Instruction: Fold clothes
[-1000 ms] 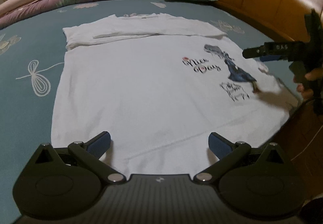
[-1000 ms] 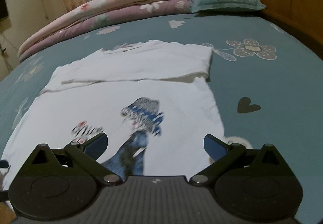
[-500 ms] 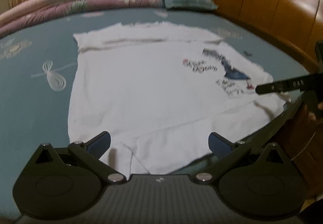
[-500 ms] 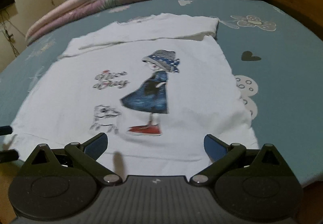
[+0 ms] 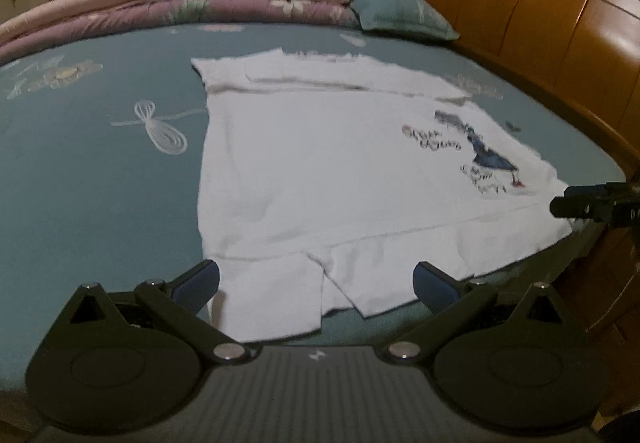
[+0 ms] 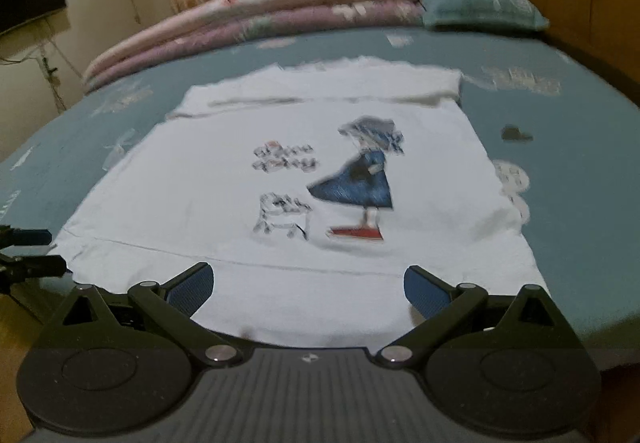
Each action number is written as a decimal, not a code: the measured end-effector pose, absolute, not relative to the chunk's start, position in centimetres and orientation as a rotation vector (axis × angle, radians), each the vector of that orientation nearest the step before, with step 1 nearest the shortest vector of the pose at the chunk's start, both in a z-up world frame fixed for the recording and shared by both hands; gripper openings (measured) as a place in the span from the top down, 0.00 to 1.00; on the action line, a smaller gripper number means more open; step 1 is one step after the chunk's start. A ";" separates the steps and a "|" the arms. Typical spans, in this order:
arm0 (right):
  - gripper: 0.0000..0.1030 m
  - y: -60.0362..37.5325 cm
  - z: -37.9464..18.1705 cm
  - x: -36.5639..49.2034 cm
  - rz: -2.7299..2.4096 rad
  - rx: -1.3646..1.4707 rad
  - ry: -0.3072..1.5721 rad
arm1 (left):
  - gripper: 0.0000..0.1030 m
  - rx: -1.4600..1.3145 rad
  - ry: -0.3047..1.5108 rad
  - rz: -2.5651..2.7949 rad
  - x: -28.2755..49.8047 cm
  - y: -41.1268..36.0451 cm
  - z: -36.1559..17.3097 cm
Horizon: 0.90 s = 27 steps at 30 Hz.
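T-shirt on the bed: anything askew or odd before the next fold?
Mostly tidy. The white T-shirt lies flat on the bed, far end already folded over. One oddity: at the near hem, the layers are uneven, one flap hanging lower than the other. Both grippers open, holding nothing.

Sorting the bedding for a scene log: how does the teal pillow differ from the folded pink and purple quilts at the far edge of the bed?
The teal pillow is one plump cushion; the folded pink and purple quilts are a long, layered stack. The pillow is teal with pale motifs, like the teal bed sheet; the quilts are pink over purple with floral prints. The pillow sits by the wooden headboard; the quilts stretch away from it. Both lie beyond the white printed T-shirt.
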State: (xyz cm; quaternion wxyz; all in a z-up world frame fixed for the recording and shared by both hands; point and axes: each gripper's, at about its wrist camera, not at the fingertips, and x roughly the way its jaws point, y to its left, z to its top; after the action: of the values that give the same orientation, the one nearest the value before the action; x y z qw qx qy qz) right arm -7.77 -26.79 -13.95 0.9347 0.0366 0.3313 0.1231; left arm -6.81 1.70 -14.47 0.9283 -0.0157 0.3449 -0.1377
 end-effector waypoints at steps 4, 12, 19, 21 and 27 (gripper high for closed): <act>0.00 -23.9 -13.6 -8.2 0.317 -0.093 0.648 | 0.01 0.068 0.685 -0.298 -7.0 -0.2 -14.5; 0.00 -18.9 -14.9 -9.2 0.412 -0.392 0.608 | 0.01 0.387 0.606 -0.336 -8.7 -5.2 -15.9; 0.00 -15.9 -15.3 -10.1 0.459 -0.509 0.562 | 0.01 0.601 0.527 -0.345 -8.1 -8.4 -16.6; 0.00 -15.7 -15.2 -10.2 0.464 -0.504 0.568 | 0.00 0.620 0.513 -0.371 -7.7 -8.9 -16.6; 0.00 -16.1 -14.6 -10.4 0.463 -0.490 0.543 | 0.00 0.713 0.461 -0.365 -7.2 -9.6 -15.7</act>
State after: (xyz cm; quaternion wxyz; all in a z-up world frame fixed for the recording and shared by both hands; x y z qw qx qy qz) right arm -10.38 -16.06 -14.60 0.9078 -0.2374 0.2633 0.2241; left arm -7.17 -9.57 -15.67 0.8952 0.3439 0.2223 -0.1762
